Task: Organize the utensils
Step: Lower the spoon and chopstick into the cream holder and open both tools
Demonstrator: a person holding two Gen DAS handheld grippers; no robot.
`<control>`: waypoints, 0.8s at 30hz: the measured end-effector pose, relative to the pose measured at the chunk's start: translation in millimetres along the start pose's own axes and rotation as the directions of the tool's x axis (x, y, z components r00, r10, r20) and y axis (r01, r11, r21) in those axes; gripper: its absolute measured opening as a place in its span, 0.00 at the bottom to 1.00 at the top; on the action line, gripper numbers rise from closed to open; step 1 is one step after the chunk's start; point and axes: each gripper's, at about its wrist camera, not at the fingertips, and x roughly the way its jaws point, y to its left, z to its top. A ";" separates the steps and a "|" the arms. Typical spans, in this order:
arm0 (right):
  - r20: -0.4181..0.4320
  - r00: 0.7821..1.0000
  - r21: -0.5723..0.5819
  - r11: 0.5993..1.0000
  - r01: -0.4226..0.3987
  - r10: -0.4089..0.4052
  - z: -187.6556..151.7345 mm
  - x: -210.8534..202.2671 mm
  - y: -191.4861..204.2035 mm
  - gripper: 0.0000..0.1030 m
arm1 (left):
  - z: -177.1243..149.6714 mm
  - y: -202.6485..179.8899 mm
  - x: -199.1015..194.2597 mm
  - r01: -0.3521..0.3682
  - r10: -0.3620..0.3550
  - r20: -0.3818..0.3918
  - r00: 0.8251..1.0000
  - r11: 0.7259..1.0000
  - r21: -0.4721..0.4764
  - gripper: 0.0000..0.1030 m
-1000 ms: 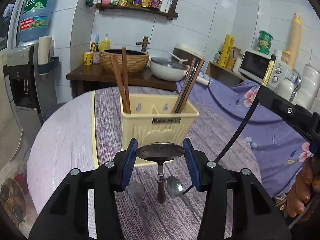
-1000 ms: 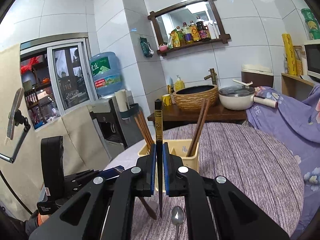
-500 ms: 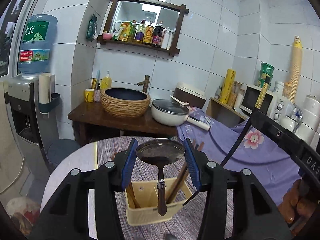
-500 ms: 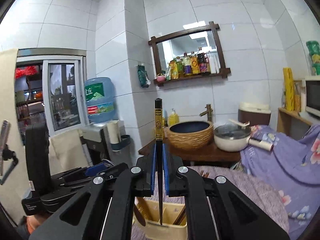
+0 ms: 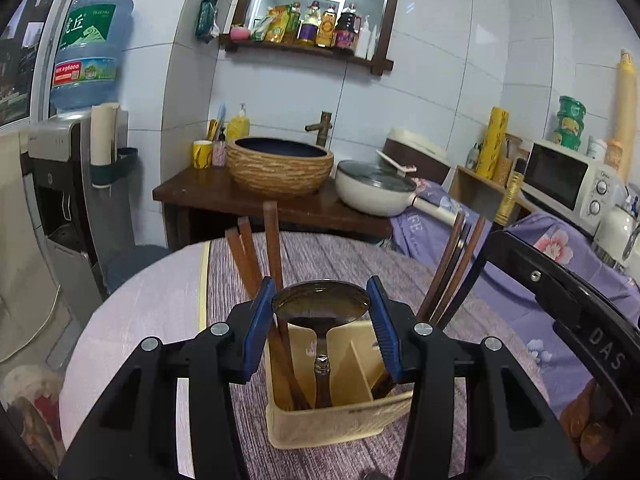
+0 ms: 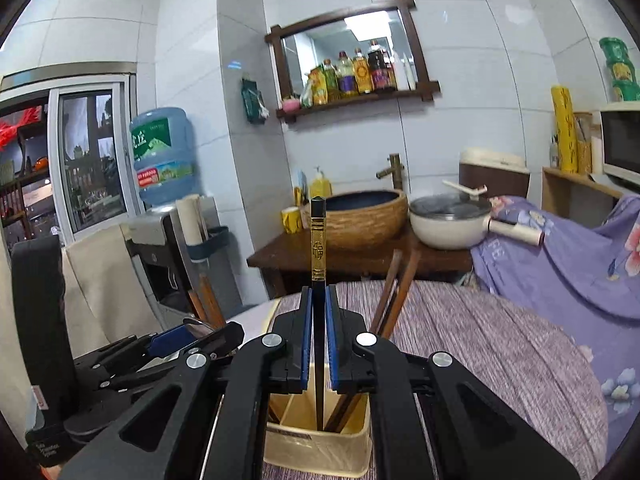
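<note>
Where ribbed cream caddy [image 5: 344, 420] stands: round steel spoon [image 5: 321, 306], slim black chopstick [image 6: 318, 280].

Bright, even indoor light; mirror [image 6: 348, 56] reflects a ceiling lamp; fisheye bends edges, corners black

Left gripper [image 5: 321, 328] jaws clamped, upright; right gripper [image 6: 319, 342] jaws likewise.

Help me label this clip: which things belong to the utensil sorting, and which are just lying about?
Job: ladle in left gripper; black chopstick in right gripper; cream utensil holder; brown chopsticks.

Bystanders: woven basin; lidded pan; microwave; water jug.
</note>
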 end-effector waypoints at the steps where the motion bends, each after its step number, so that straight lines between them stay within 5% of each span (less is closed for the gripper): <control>1: -0.007 1.000 -0.001 1.000 0.003 -0.003 -4.0 1.8 0.5 0.07 | -7.0 -0.4 1.8 -0.004 0.004 -0.007 1.000 1.000 0.005 0.46; 16: -0.061 0.998 0.017 1.000 0.005 -0.004 -28.3 8.7 -8.5 0.08 | -35.2 -9.0 6.9 -0.031 0.032 -0.005 0.999 0.995 0.091 0.47; 24: -0.045 0.999 0.031 0.999 0.011 -0.010 -38.8 -22.9 -16.6 0.41 | -46.2 -7.0 -26.8 -0.050 0.045 0.044 0.998 0.991 0.120 0.74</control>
